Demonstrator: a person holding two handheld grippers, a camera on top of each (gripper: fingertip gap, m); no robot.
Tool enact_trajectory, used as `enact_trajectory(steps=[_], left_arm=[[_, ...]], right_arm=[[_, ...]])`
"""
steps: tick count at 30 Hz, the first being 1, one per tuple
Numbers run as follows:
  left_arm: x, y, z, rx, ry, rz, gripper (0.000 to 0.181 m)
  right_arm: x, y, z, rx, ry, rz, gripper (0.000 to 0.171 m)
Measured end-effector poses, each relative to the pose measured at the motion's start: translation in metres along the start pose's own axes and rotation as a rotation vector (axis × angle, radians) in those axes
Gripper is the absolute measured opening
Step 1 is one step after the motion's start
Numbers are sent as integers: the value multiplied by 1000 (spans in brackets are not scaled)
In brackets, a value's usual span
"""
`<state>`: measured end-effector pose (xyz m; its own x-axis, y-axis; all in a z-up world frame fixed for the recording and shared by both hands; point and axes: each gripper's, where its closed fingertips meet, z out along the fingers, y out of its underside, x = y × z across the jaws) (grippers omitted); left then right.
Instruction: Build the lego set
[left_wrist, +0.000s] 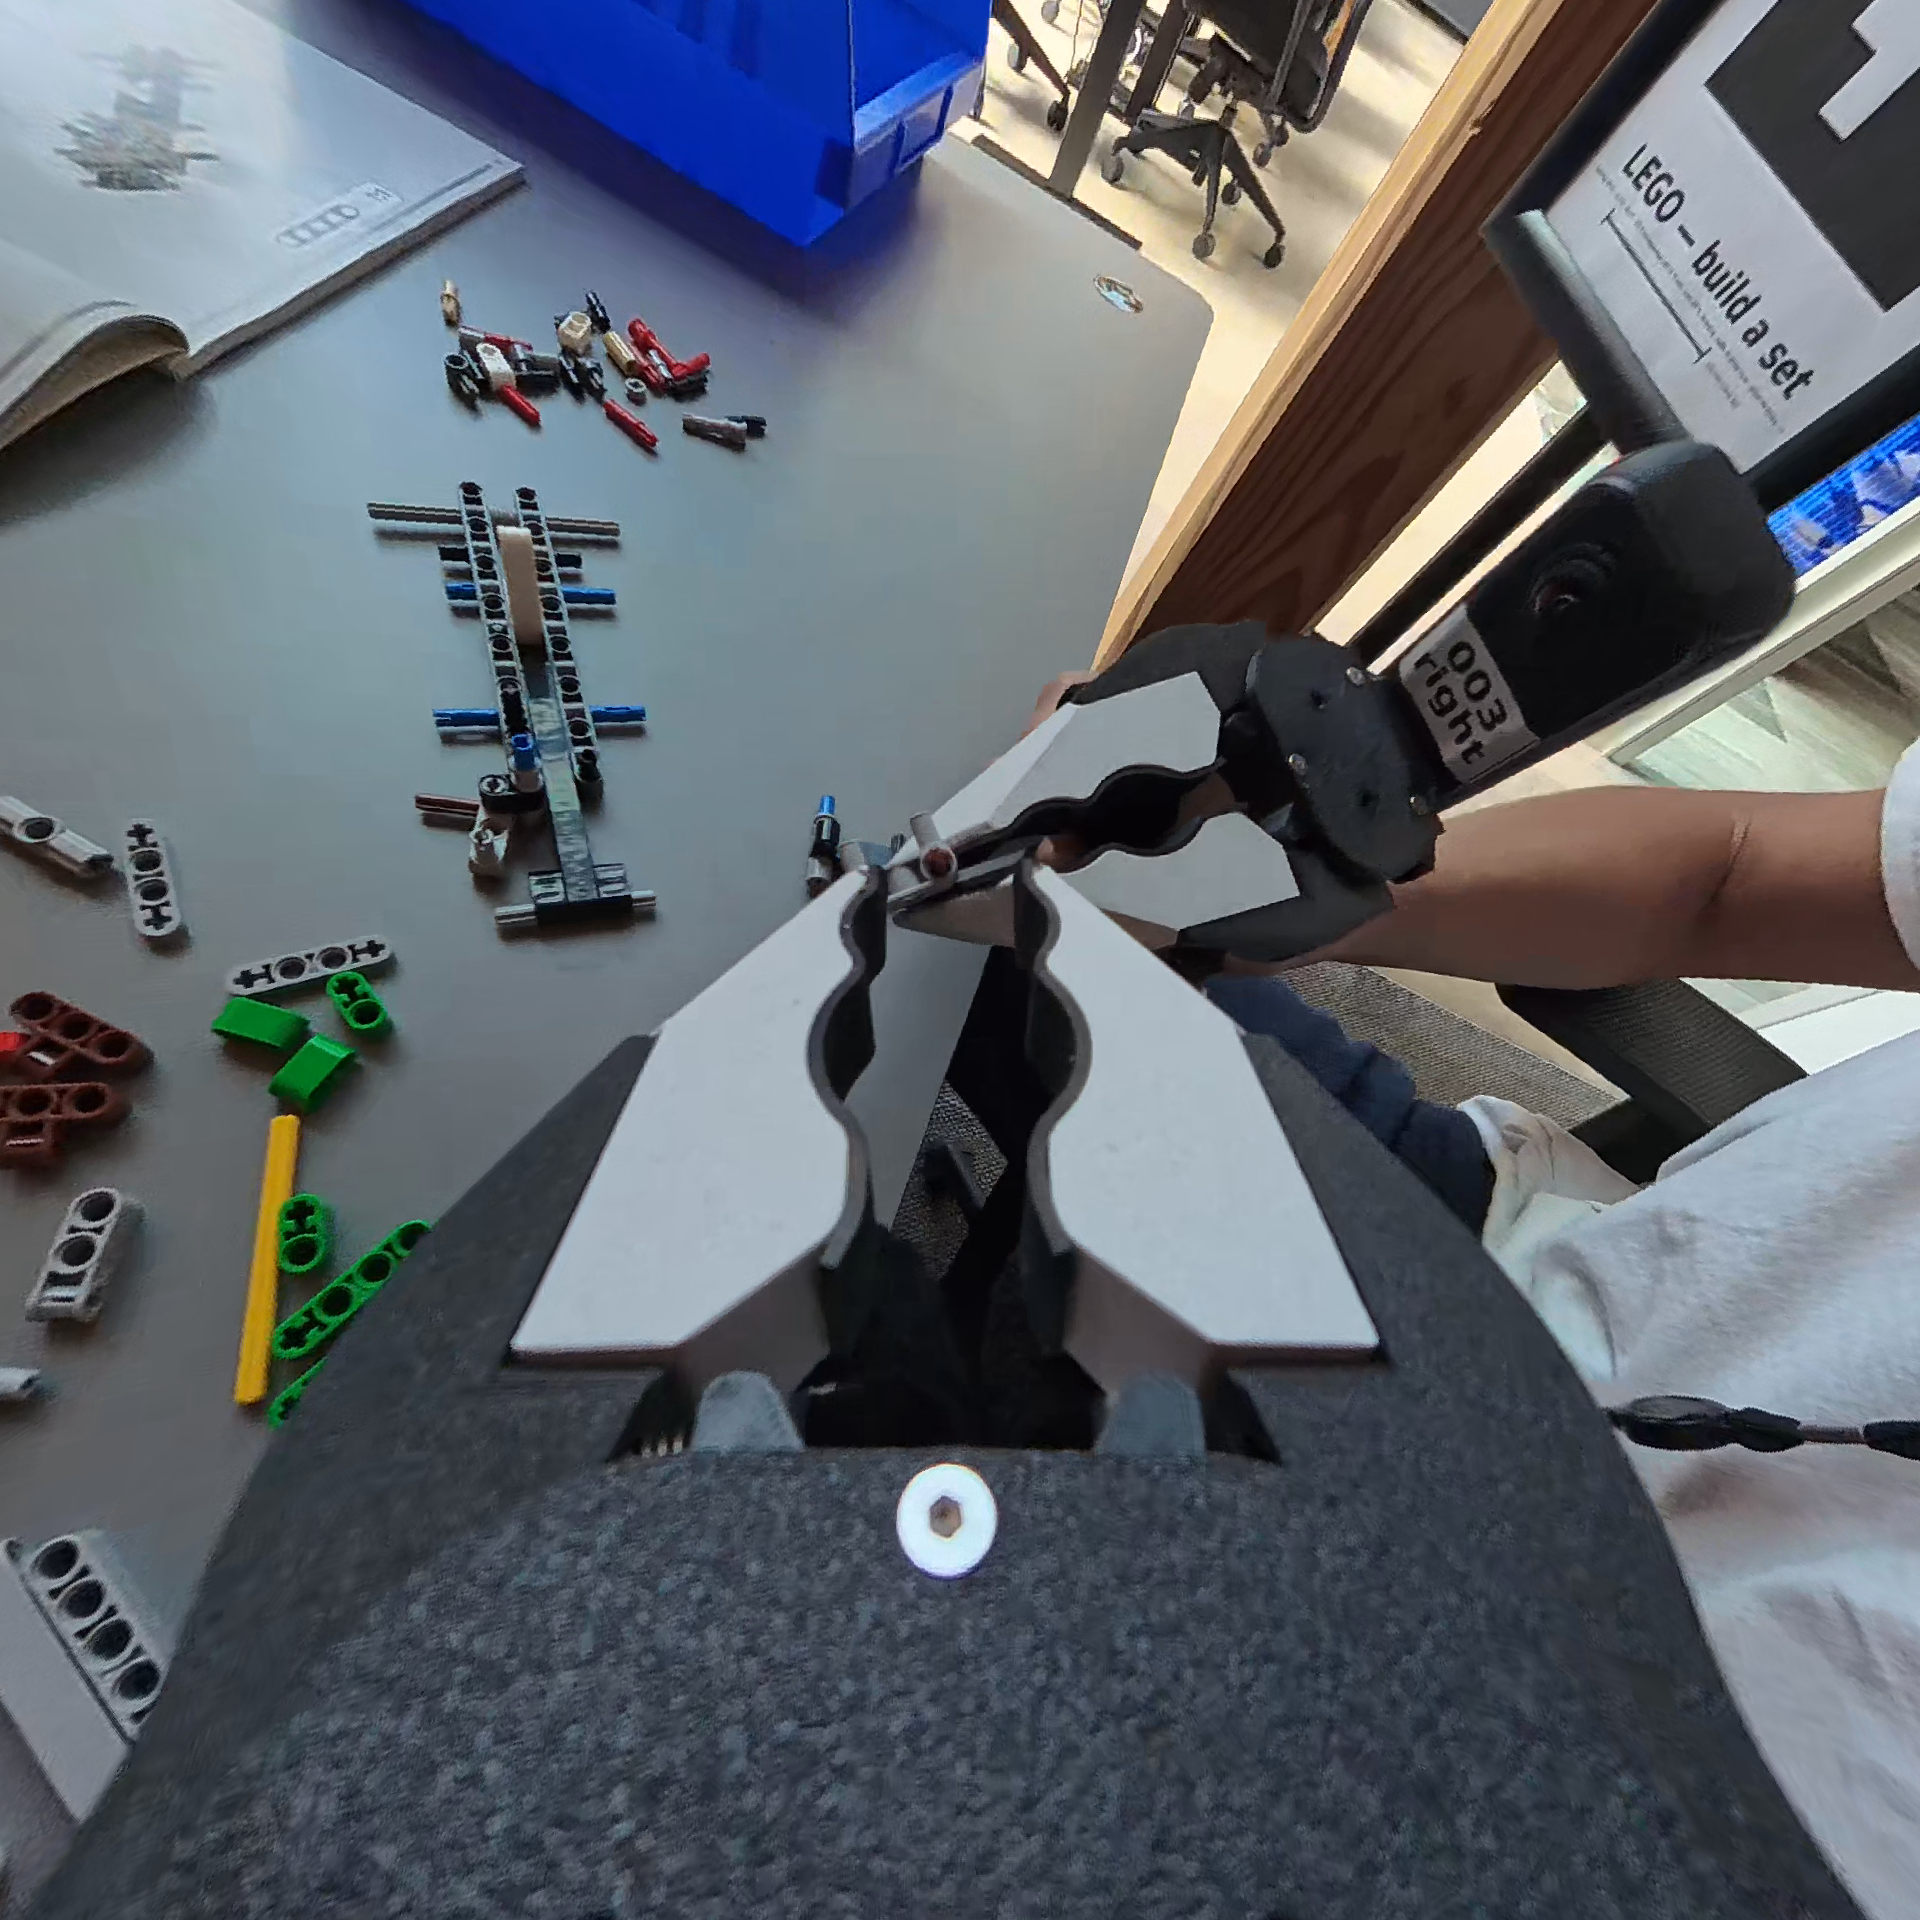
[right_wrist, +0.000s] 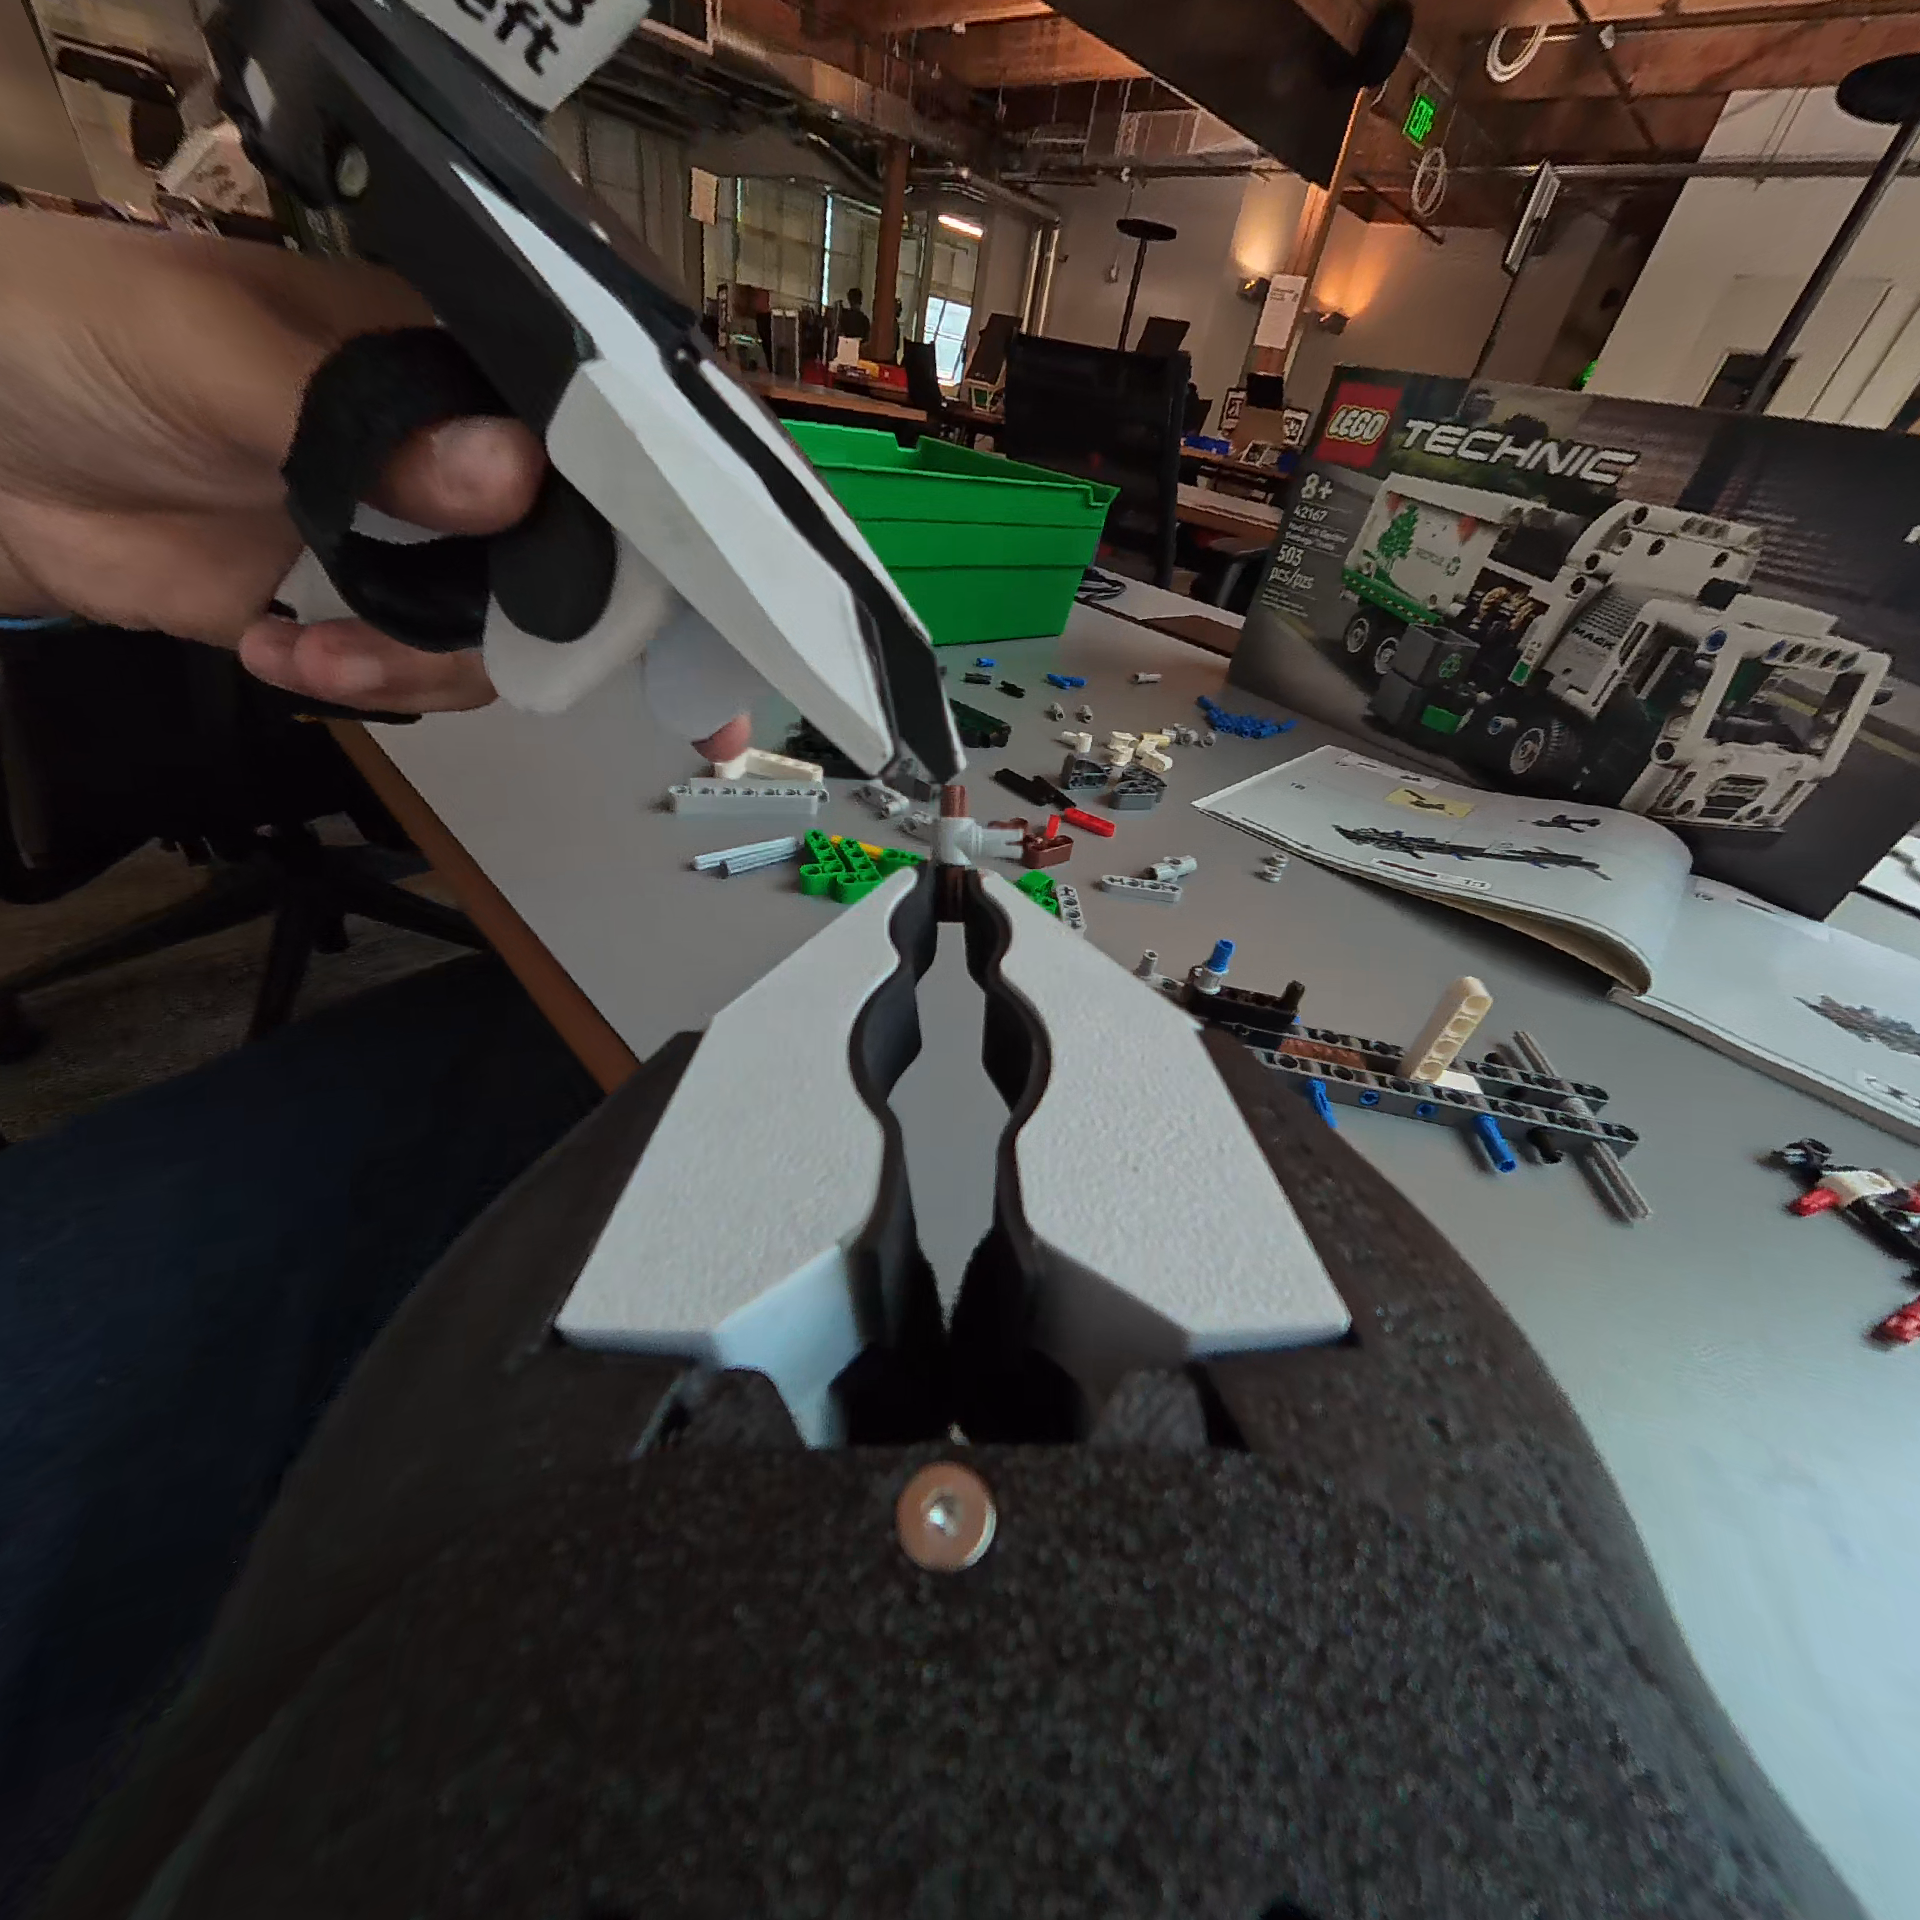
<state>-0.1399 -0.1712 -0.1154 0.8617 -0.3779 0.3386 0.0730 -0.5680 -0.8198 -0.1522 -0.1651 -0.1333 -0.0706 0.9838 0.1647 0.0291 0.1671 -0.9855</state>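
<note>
One brown axle (right_wrist: 953, 883) with one grey connector (right_wrist: 958, 837) on it is clamped in the tips of the right gripper (right_wrist: 951, 896), above the table edge (right_wrist: 488, 894). The left gripper (right_wrist: 928, 774) is tilted down from the left; its tips are seen pressed on a small grey piece (right_wrist: 912, 777) touching the axle top. One long chassis frame (left_wrist: 530, 665) and one open manual (right_wrist: 1455, 842) are lying on the table.

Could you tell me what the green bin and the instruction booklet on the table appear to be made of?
The green bin looks like moulded plastic: an even, saturated colour, a slight sheen and stepped ridges along its wall. The instruction booklet looks like matte printed paper: thin pages fan at its open edge and sag in a soft curve. Neither can be confirmed by sight alone.
</note>
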Motion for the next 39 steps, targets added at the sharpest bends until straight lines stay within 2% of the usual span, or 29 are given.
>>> enact_trajectory(steps=[7,17,25,32,36,39], left_arm=[[-2,5,7,-11,-25,19,4],[-12,12,11,-45,-44,32,2],[-32,21,16,-97,-83,37,2],[-24,43,21,-255,-53,201,3],[-22,54,22,-326,-37,271,3],[-14,58,26,-356,12,326,2]], right_arm=[[-4,2,0,-22,42,-122,1],[-3,16,7,-76,13,-55,3],[4,28,4,-147,0,9,23],[-13,33,4,-234,-139,-50,34],[-17,46,-4,-323,-247,-69,30],[-20,48,-4,-325,-286,-45,24]])
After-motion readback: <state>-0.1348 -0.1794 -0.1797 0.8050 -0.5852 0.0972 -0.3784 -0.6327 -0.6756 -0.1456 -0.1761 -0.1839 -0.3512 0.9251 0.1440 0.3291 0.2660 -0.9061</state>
